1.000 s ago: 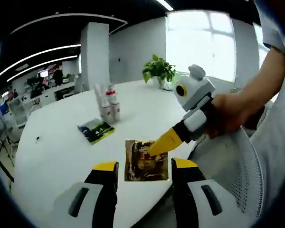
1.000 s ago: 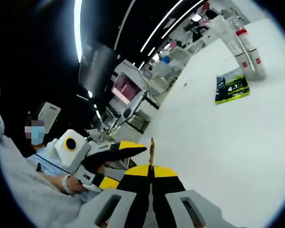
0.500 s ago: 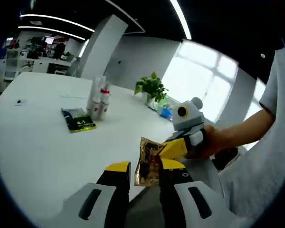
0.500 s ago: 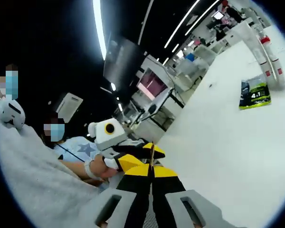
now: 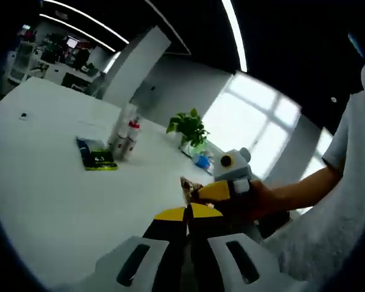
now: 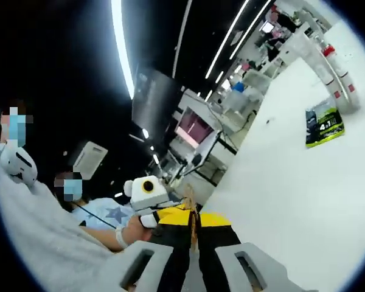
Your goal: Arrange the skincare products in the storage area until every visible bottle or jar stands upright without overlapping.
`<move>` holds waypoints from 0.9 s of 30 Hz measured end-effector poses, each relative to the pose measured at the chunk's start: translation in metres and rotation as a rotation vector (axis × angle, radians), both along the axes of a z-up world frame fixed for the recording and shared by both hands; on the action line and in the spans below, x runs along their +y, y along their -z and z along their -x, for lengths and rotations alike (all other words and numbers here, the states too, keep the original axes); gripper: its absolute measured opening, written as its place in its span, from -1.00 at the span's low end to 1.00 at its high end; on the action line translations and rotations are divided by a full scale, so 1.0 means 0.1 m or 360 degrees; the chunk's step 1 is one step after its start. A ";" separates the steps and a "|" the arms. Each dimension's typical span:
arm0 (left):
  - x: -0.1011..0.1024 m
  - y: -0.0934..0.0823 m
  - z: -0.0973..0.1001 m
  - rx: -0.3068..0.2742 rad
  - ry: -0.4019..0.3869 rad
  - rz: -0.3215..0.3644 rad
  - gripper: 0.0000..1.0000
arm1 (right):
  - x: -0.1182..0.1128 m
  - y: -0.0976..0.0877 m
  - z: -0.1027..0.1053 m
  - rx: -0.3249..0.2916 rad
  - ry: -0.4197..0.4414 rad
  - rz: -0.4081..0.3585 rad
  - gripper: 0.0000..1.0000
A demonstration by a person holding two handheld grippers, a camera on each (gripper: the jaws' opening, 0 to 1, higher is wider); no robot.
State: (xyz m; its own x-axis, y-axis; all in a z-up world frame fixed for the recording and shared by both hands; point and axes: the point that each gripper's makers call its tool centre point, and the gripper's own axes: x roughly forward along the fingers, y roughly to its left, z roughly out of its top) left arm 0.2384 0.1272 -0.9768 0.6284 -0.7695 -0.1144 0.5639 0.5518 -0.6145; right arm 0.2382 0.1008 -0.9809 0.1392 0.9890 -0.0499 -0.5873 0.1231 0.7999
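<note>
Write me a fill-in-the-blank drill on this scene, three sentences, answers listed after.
1. Both grippers are shut on the same thin ____, edge-on to each camera.
2. The two red-capped bottles on the white table are standing ____.
3. The green and black packet lies ____ on the table beside those bottles.

Missing words: sachet; upright; flat

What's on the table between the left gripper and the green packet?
Nothing: in the left gripper view, bare white table runs from the left gripper, shut on a gold sachet, to the green packet. The bottles stand beyond the packet.
</note>
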 end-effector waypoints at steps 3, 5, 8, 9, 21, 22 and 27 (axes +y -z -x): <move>0.08 -0.03 -0.03 0.0001 -0.0064 0.0040 -1.00 | 0.07 0.08 0.06 0.0096 -0.0057 0.0009 -0.70; 0.07 -0.04 -0.03 0.0006 -0.0064 0.0046 -1.00 | 0.10 0.07 0.04 0.0049 -0.0057 0.0012 -0.81; 0.10 -0.02 -0.06 0.0000 -0.0101 0.0024 -1.00 | 0.13 -0.01 0.03 0.0063 -0.0087 -0.0042 -1.00; 0.10 -0.04 -0.06 0.0007 -0.0105 0.0053 -1.00 | 0.14 -0.06 0.03 0.0065 -0.0087 -0.0085 -1.00; 0.08 -0.16 -0.07 0.0124 -0.0060 0.0393 -1.00 | 0.17 -0.20 0.02 0.0064 -0.0138 -0.0134 -1.00; 0.08 -0.15 -0.06 0.0093 -0.0054 0.0348 -1.00 | 0.17 -0.18 0.02 0.0073 -0.0137 -0.0118 -1.00; 0.11 -0.12 -0.08 0.0127 -0.0074 0.0367 -1.00 | 0.17 -0.17 -0.01 0.0083 -0.0088 -0.0125 -1.00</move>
State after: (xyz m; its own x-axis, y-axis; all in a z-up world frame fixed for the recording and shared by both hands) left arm 0.2469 0.1383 -0.9651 0.6597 -0.7515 0.0102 0.4859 0.4161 -0.7686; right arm 0.2388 0.1182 -0.9640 0.0834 0.9963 0.0224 -0.5487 0.0271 0.8356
